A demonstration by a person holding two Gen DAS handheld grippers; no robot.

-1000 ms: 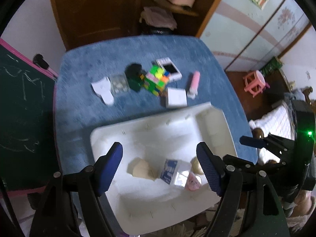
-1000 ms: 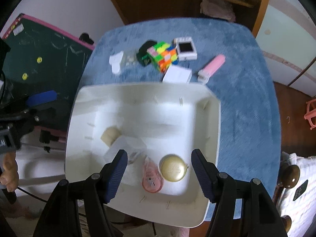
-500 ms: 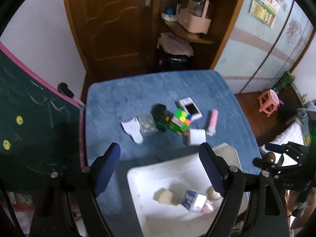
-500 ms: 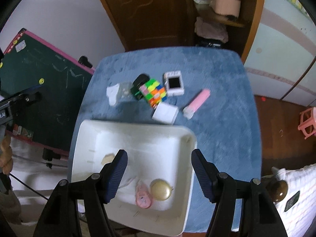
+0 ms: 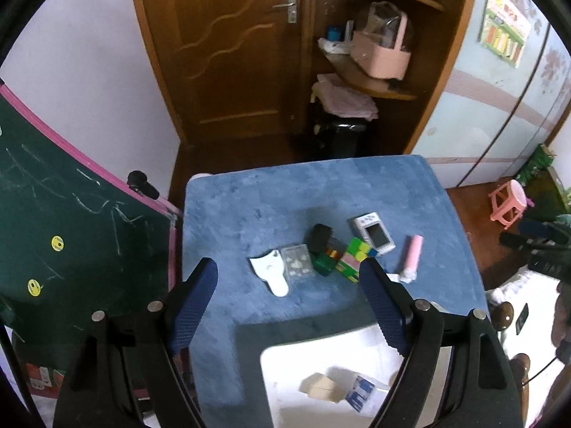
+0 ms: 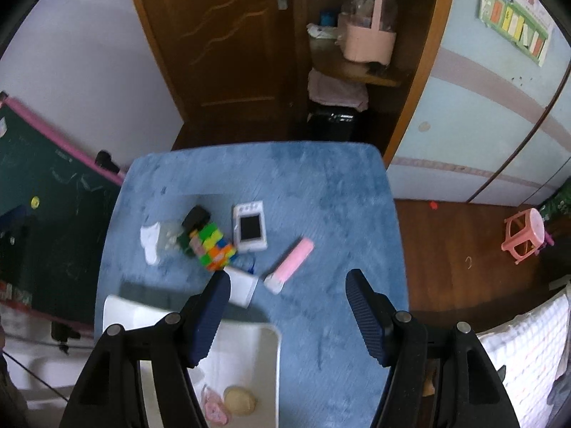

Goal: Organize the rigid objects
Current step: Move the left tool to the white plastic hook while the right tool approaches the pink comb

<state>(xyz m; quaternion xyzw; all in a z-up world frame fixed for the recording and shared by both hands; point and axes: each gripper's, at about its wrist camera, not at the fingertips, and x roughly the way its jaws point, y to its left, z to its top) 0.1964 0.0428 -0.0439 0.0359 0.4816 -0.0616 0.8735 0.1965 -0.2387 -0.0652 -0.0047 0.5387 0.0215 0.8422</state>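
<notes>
Loose items lie mid-table on the blue cloth [image 5: 249,207]: a colourful puzzle cube [image 5: 353,258], a white handheld device [image 5: 373,232], a pink tube [image 5: 412,256], a black piece [image 5: 319,237], a clear case [image 5: 296,265] and a white flat tool [image 5: 269,274]. Nearer me, the white tray [image 5: 292,363] holds a tan block [image 5: 319,387] and a blue-white box [image 5: 360,394]. My left gripper [image 5: 287,303] hangs open and empty above the cloth between tray and items. My right gripper [image 6: 289,314] is also open and empty, above the tray's [image 6: 276,356] far right corner, near the cube [image 6: 212,246], pink tube [image 6: 291,264] and a white box [image 6: 242,287].
A green chalkboard [image 5: 71,214] with a pink frame leans at the table's left edge. Beyond the far edge are a wooden door [image 5: 228,53] and shelves with a pink basket [image 5: 380,57]. A pink stool [image 6: 524,239] stands on the floor to the right.
Both grippers have risen and drawn back from over the tray's inside. The views now take in the whole table and the room behind. The tray's contents have slid to the bottom edge.
</notes>
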